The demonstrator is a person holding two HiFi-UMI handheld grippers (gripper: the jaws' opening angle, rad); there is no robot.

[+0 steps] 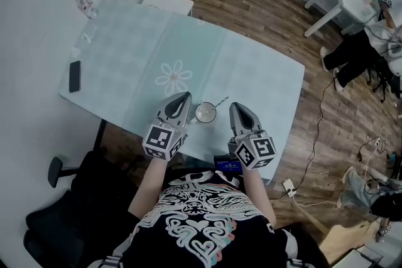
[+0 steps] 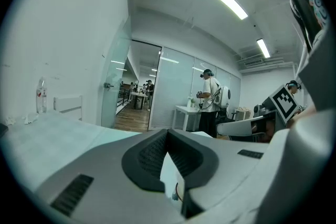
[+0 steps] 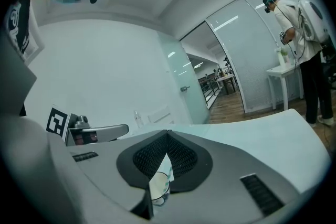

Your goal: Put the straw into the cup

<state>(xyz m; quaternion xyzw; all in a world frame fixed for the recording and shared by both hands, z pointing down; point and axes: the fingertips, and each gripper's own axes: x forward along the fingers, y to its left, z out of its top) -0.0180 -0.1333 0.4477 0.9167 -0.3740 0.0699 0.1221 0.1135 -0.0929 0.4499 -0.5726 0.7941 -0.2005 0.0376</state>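
Cup (image 1: 205, 112) and straw (image 1: 221, 101) number one each.

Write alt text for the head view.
A cup stands near the front edge of the table between the shut left gripper and the shut right gripper. A straw lies on the table beside the cup, and a phone lies at the left edge.
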